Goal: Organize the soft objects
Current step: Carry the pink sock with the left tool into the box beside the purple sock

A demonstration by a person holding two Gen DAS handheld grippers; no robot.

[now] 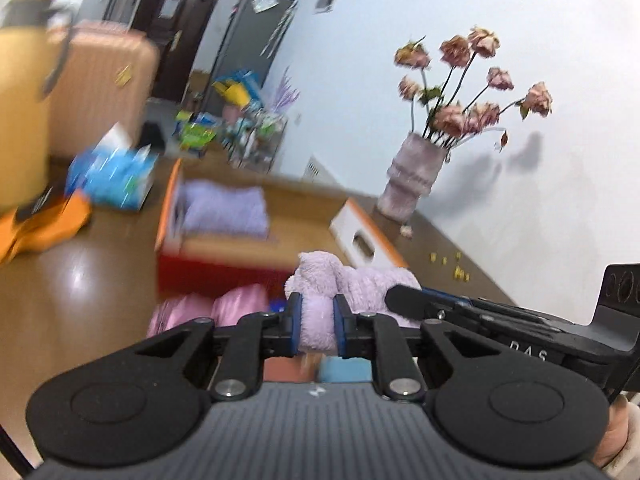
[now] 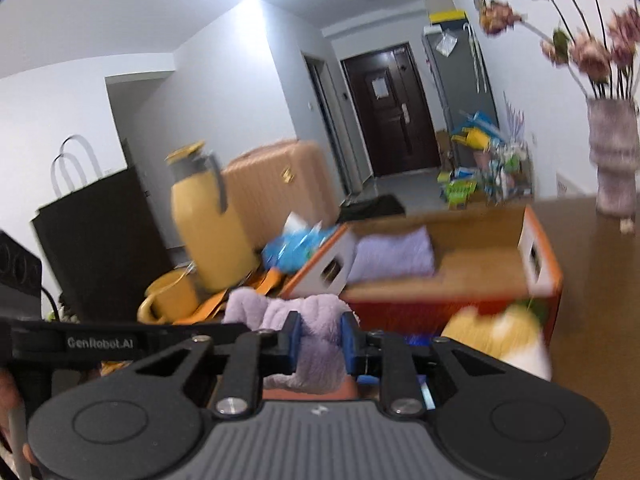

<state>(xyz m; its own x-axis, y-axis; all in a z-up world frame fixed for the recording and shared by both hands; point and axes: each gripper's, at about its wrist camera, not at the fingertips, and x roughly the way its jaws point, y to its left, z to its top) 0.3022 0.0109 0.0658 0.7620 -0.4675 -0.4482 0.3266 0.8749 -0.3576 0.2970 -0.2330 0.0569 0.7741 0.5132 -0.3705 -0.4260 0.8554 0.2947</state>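
Both grippers hold one fluffy lilac cloth (image 1: 360,280) (image 2: 256,308), raised above the table. My left gripper (image 1: 317,308) is shut on one bunched end of it. My right gripper (image 2: 320,328) is shut on another part. Each gripper shows in the other's view: the right one (image 1: 404,300) beside the cloth, the left one (image 2: 100,342) at the left edge. Behind stands an open orange cardboard box (image 1: 168,204) (image 2: 540,248) with a folded lilac towel (image 1: 226,210) (image 2: 394,258) inside. Pink soft items (image 1: 240,304) and a yellow-white soft item (image 2: 496,336) lie in front of the box.
A yellow thermos jug (image 2: 208,220), a yellow cup (image 2: 172,300), a blue packet (image 1: 112,176) and a black paper bag (image 2: 100,240) crowd the left of the brown table. A vase of dried roses (image 1: 412,176) stands by the wall to the right of the box.
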